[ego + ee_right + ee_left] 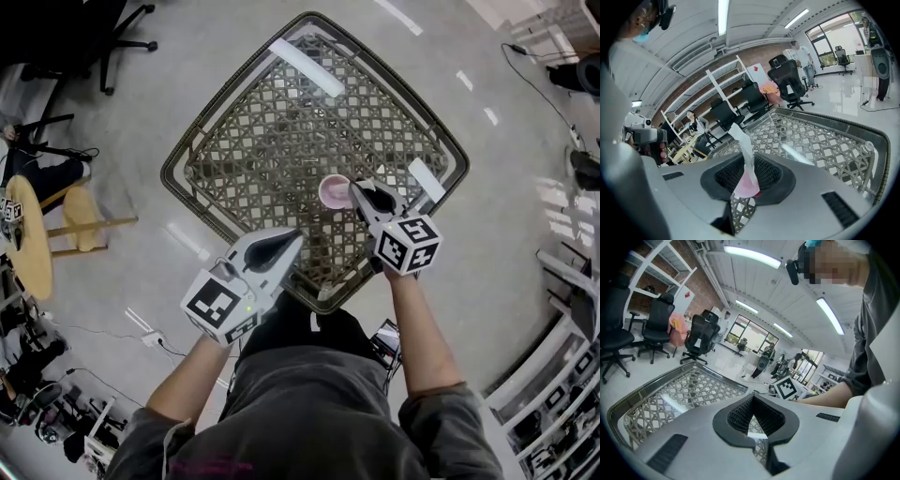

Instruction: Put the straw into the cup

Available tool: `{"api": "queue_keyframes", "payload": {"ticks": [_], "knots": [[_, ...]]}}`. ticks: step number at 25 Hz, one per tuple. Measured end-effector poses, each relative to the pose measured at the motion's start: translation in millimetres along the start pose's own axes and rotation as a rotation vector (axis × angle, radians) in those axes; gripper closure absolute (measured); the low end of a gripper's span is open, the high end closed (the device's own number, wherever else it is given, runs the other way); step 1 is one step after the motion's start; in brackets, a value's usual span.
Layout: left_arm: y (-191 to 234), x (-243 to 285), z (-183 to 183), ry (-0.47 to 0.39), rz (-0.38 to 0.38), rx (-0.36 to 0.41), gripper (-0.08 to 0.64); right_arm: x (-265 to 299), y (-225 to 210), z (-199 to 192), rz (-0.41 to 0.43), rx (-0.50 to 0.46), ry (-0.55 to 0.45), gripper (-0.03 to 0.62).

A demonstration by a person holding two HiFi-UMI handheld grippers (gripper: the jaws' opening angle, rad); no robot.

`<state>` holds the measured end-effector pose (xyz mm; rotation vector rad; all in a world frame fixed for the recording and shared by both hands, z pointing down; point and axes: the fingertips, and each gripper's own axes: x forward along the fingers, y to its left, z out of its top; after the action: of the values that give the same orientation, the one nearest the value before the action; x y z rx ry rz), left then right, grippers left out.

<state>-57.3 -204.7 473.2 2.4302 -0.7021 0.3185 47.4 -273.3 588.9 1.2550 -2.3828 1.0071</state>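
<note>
A small pink cup [333, 190] stands upright on the woven glass-topped table [281, 131], toward its near right side. My right gripper [360, 193] is right beside the cup's right rim, shut on a white paper-wrapped straw [742, 140]. In the right gripper view the straw sticks up out of the right gripper [747, 174], and the cup [746, 186] shows pink just behind and below the jaws. The straw itself is too small to make out in the head view. My left gripper [295, 235] hovers over the table's near edge, shut and empty, a hand's width from the cup.
Light strips reflect as white bars on the table's glass [307, 67]. A wooden stool [28, 234] and office chairs [103, 37] stand on the floor at the left, shelving [562, 319] at the right. The right gripper's marker cube [786, 389] shows in the left gripper view.
</note>
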Motion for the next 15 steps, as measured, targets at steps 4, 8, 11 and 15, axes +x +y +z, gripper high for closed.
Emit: {"api": "queue_keyframes", "payload": {"ticks": [4,8,11,15], "knots": [[-0.3,-0.1,1.4,-0.002,-0.003,0.002,0.549,0.7,-0.1,-1.1,0.001,0.002,0.005,0.543],[-0.2,-1.0,3.1,-0.005,-0.004,0.004,0.549,0.4,0.3,-2.8,0.005,0.009,0.012,0.541],[-0.8,-1.5,4.9,-0.009,-0.007,0.007,0.549,0.2,-0.3,-3.8,0.011,0.025,0.016,0.541],[-2.1,-3.0,5.5,-0.013,-0.009,0.011,0.549,-4.9,-0.6,3.3,-0.005,0.016,-0.013,0.541]]}}
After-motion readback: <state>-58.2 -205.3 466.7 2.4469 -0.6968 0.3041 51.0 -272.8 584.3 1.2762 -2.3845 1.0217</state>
